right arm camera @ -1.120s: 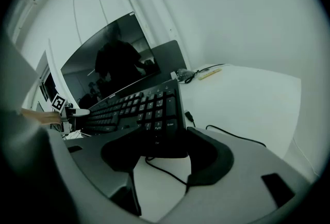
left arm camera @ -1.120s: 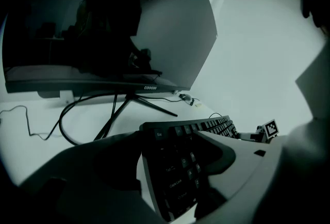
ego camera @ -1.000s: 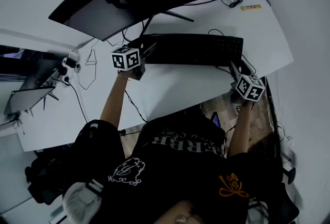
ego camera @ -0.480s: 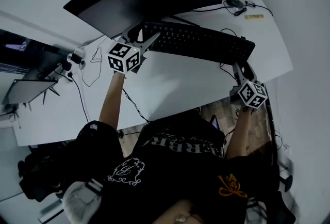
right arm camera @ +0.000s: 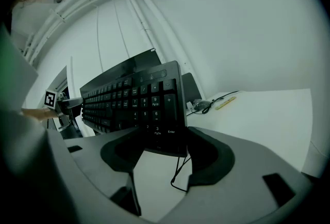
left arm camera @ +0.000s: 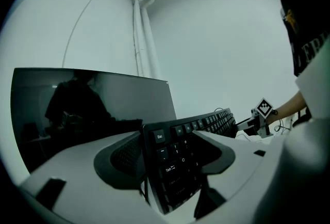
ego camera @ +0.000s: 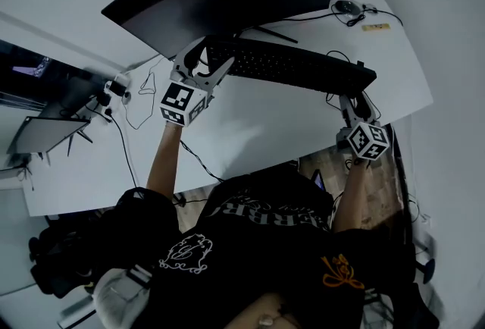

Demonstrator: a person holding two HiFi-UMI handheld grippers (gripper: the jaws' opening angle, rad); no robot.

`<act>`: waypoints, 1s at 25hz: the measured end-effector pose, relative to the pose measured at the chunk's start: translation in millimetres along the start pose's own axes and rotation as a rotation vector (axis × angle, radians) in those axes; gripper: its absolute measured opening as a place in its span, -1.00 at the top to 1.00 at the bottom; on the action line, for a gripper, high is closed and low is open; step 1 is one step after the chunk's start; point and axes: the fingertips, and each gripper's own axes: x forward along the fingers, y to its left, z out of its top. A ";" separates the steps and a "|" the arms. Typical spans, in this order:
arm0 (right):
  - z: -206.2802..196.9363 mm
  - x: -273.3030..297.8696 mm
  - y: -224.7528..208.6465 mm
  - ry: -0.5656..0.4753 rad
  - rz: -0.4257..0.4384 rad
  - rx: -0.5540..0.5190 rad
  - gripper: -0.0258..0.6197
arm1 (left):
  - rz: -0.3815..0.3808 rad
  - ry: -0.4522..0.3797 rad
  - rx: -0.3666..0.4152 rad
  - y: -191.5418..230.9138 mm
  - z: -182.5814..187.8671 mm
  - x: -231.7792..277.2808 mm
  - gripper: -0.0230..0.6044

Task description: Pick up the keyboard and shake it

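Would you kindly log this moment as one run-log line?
phase: lift | black full-size keyboard: held above white desk | left gripper: jaws shut on Esc end | right gripper: jaws shut on numpad end

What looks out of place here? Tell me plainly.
The keyboard is off the desk, tilted and clamped at its ends by the left gripper and right gripper. Its cable dangles loose underneath. Nothing looks damaged or spilled.

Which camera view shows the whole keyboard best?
The head view: the keyboard is seen from above, end to end. The left gripper view shows only the Esc end close up, with the rest foreshortened. The right gripper view shows the number-pad end close up, with the far keys shrinking away.
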 end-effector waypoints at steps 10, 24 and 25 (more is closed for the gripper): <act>-38.6 5.3 -7.4 0.086 -0.048 0.022 0.12 | -0.017 0.023 -0.003 -10.1 -15.5 2.5 -0.02; -13.1 -12.4 -33.0 0.132 -0.112 -0.014 0.13 | -0.049 0.120 -0.256 -16.5 -62.8 31.8 -0.01; -12.0 -13.4 -35.5 0.136 -0.118 -0.012 0.13 | -0.053 0.127 -0.277 -18.1 -67.6 34.6 -0.01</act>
